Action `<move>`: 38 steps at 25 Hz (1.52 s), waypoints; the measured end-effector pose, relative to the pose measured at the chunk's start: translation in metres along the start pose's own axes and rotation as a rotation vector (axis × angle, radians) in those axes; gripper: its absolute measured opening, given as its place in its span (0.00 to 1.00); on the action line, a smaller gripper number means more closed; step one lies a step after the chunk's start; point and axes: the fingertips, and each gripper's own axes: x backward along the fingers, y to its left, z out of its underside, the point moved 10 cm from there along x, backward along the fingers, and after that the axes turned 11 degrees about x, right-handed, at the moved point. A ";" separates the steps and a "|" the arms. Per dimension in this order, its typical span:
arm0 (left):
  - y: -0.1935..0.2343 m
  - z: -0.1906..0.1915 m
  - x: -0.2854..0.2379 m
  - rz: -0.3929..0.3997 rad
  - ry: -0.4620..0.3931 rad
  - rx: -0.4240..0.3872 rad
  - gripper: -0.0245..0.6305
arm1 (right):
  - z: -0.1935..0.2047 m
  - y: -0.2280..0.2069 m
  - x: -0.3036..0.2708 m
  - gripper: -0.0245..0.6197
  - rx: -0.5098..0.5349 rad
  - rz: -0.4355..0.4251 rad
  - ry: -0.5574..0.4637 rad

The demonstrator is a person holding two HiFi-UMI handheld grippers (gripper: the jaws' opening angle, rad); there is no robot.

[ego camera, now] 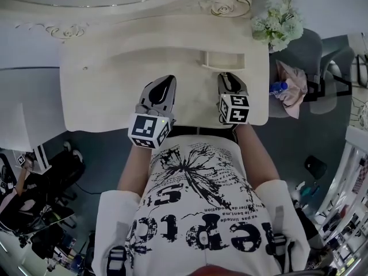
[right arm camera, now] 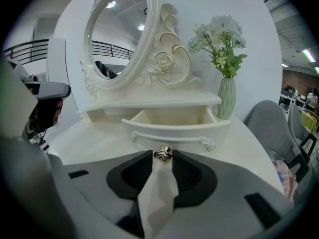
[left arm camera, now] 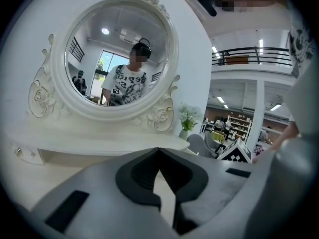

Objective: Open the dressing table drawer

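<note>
The white dressing table (ego camera: 109, 96) has a small drawer (ego camera: 223, 61) under its mirror shelf, and that drawer stands pulled out. In the right gripper view the drawer (right arm camera: 174, 126) shows an empty inside, with its metal knob (right arm camera: 163, 154) caught between the tips of my right gripper (right arm camera: 163, 156). The right gripper (ego camera: 225, 76) is shut on that knob. My left gripper (ego camera: 167, 80) hovers over the tabletop to the left of the drawer. Its jaws (left arm camera: 159, 149) meet at the tips with nothing between them.
An oval mirror (left arm camera: 117, 59) in a carved frame rises behind the shelf. A vase of white flowers (ego camera: 279, 23) stands at the table's far right corner. A grey chair (ego camera: 307, 53) holding a pink cloth (ego camera: 293, 88) and a blue bottle (ego camera: 278, 87) stands right of the table.
</note>
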 end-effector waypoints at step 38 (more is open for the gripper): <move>-0.008 -0.087 0.033 -0.002 -0.193 -0.122 0.05 | -0.145 0.033 0.106 0.06 0.209 -0.056 -0.579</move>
